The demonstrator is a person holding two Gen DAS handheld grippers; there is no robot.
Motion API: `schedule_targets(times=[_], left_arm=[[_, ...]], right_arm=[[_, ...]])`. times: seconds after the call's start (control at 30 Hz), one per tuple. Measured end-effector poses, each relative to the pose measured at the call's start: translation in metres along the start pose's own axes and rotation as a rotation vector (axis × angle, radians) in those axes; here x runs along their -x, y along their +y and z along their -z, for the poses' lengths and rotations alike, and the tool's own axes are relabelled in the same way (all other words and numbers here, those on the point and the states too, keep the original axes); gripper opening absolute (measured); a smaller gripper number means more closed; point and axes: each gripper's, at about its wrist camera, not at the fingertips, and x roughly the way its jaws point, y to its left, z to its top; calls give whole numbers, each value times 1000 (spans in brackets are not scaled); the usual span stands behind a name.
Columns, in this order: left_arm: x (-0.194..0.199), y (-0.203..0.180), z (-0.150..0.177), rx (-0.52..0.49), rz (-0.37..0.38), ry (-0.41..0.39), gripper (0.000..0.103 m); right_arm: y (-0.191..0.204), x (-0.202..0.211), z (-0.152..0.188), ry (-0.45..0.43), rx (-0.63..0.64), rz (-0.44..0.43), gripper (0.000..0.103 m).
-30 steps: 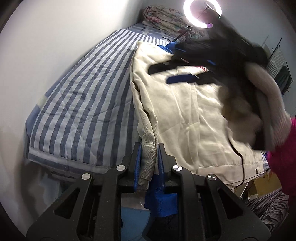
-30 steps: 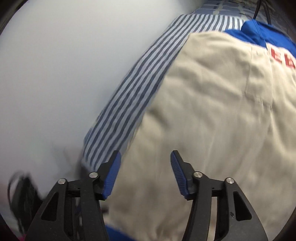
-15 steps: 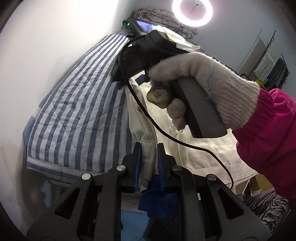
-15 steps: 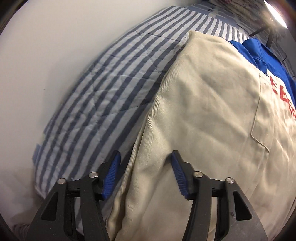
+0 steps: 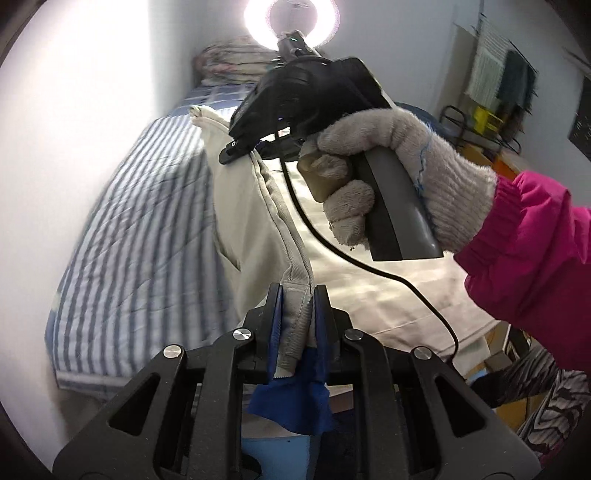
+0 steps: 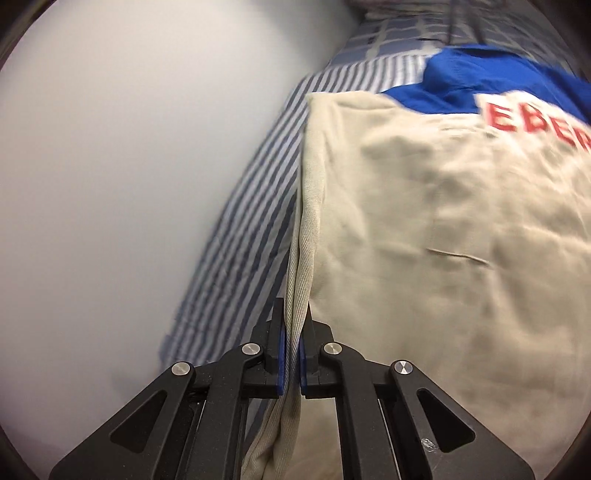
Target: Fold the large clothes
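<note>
A large beige garment (image 5: 369,280) (image 6: 424,240) with a blue yoke (image 6: 480,81) and red letters lies on a bed. My left gripper (image 5: 297,306) is shut on its thick beige hem, and a blue scrap of cloth (image 5: 295,402) hangs below the pads. My right gripper (image 6: 291,332) is shut on the garment's left edge fold, which runs up from between the pads. In the left wrist view the right gripper (image 5: 240,147) sits further up the same edge, held by a gloved hand (image 5: 388,166) in a pink sleeve (image 5: 535,258).
The bed has a blue-and-white striped cover (image 5: 140,240) (image 6: 251,229) against a white wall (image 6: 129,166). A ring light (image 5: 291,18) and folded bedding (image 5: 236,59) stand at the bed's far end. A clothes rack (image 5: 495,81) is at the right.
My right gripper closed from wide open onto the garment's left edge. The left gripper kept its grip on the hem and lifted it, so the edge now stretches between both.
</note>
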Motion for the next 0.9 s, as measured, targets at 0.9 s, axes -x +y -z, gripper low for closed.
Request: schedule_targets(times=[0.9], left_arm=[[3, 8, 0, 30, 159, 85, 17]], right_arm=[[-112, 62, 69, -18, -125, 158, 11]])
